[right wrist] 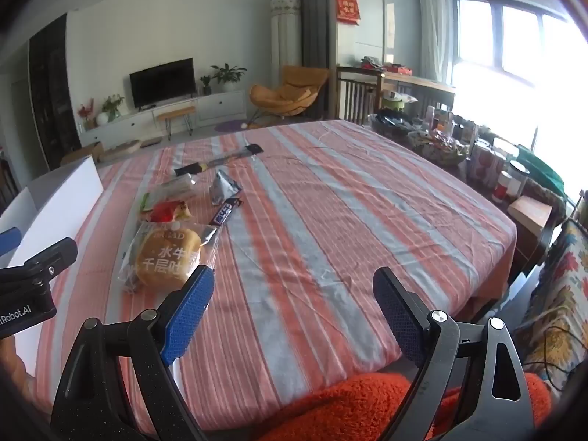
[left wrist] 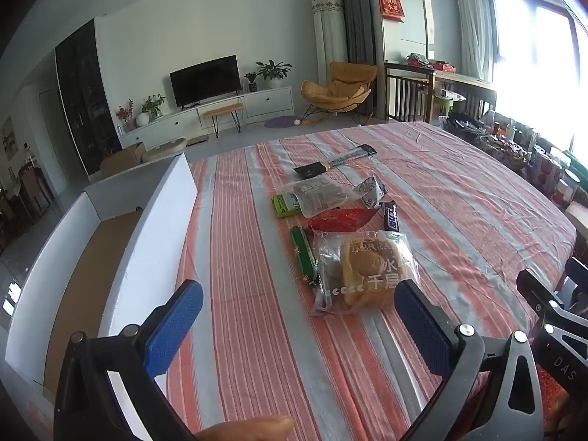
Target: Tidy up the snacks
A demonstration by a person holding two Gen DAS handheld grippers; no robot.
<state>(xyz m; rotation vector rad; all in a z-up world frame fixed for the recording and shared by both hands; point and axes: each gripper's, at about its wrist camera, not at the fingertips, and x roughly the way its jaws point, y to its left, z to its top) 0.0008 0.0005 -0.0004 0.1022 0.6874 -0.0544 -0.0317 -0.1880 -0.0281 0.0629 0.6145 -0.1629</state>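
Several snacks lie in a loose row on the striped tablecloth (left wrist: 257, 330). Nearest is a bagged bread (left wrist: 367, 272), also in the right wrist view (right wrist: 167, 257). Beside it lie a green stick pack (left wrist: 303, 257), a red packet (left wrist: 341, 219), a dark chocolate bar (left wrist: 391, 217), a silver pouch (left wrist: 371, 191), a clear cracker pack (left wrist: 316, 193) and a long black pack (left wrist: 334, 161). A white open box (left wrist: 147, 242) stands at the left. My left gripper (left wrist: 297, 316) is open and empty just short of the bread. My right gripper (right wrist: 294, 305) is open and empty over bare cloth.
The table's right edge (right wrist: 507, 228) drops off to a cluttered side table with baskets and jars (right wrist: 459, 147). A patterned cushion (right wrist: 558, 294) sits at the far right. An orange sleeve (right wrist: 349, 404) shows under the right gripper. The living room lies beyond.
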